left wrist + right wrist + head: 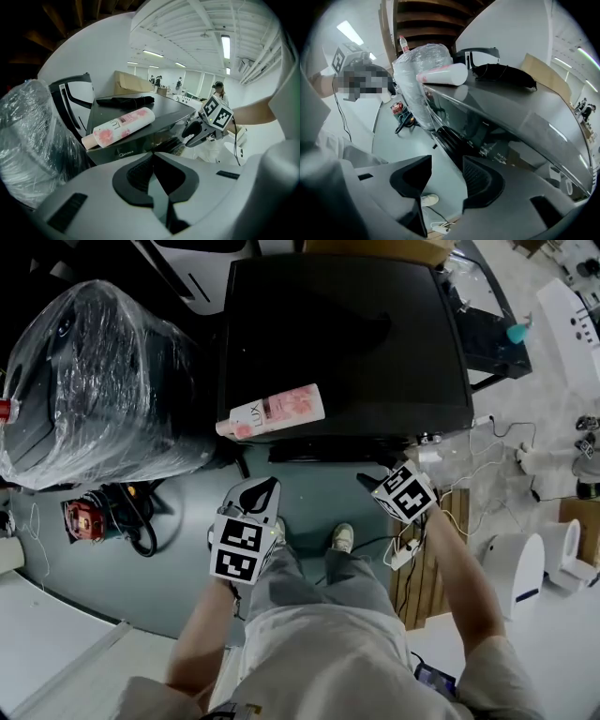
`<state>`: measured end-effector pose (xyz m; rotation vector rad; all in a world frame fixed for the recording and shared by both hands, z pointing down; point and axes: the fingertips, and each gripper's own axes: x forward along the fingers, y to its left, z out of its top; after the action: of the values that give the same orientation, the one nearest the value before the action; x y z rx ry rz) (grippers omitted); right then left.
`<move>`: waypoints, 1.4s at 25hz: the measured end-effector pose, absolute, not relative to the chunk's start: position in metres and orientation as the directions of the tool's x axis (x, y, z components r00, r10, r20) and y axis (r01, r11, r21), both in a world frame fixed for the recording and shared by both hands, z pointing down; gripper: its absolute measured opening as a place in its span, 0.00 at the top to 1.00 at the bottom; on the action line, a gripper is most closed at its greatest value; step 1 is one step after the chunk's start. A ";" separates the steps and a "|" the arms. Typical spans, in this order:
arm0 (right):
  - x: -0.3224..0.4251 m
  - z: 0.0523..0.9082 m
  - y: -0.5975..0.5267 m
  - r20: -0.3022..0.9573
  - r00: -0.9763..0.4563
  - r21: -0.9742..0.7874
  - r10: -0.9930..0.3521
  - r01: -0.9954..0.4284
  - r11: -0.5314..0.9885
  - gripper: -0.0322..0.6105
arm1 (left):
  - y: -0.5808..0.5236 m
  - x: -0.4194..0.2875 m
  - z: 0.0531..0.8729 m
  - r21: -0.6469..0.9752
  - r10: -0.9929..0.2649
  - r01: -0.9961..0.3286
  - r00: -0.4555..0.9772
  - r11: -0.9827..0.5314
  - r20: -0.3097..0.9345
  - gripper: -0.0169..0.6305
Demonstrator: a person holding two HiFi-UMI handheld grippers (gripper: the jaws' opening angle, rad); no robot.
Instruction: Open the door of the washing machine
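Observation:
The washing machine (347,334) is a dark front-loader seen from above; its round door (450,138) sits low on the front face, closed. A pink bottle (272,413) lies on the lid's front edge. My left gripper (261,493) hangs in front of the machine's left half, jaws shut with nothing between them (153,154). In front of the right half my right gripper (368,482) points down at the front; it stands open (446,161), the door showing through the gap, apart from it. The left gripper view also shows the right gripper (190,136).
A plastic-wrapped appliance (94,381) stands close at the machine's left. A black bag (504,75) lies on the lid. On the floor are a red tool (82,519) with cables at left and a power strip (408,554) on wooden slats at right. The person's shoes (342,538) stand between the grippers.

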<state>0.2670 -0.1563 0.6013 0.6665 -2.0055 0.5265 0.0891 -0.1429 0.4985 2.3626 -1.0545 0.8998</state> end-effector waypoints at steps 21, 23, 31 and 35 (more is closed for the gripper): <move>0.278 0.685 -0.179 0.929 -0.306 -0.003 -0.209 -0.570 0.822 0.68 | -0.137 0.086 0.583 0.132 -0.446 -0.803 0.449 -0.581 0.774 0.94; 0.278 0.686 -0.180 0.931 -0.302 -0.010 -0.207 -0.586 0.810 0.68 | -0.136 0.086 0.584 0.133 -0.444 -0.801 0.452 -0.584 0.774 0.94; 0.277 0.683 -0.175 0.933 -0.281 -0.026 -0.223 -0.674 0.738 0.69 | -0.117 0.086 0.592 0.156 -0.424 -0.795 0.465 -0.586 0.778 0.94; 0.274 0.683 -0.156 0.945 -0.271 -0.048 -0.183 -0.670 0.741 0.70 | -0.106 0.081 0.596 0.162 -0.418 -0.797 0.464 -0.582 0.781 0.94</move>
<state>0.2737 -0.1557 0.6831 0.6647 -1.8196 0.5411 0.0812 -0.1059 0.5957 2.2007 -1.0090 0.9697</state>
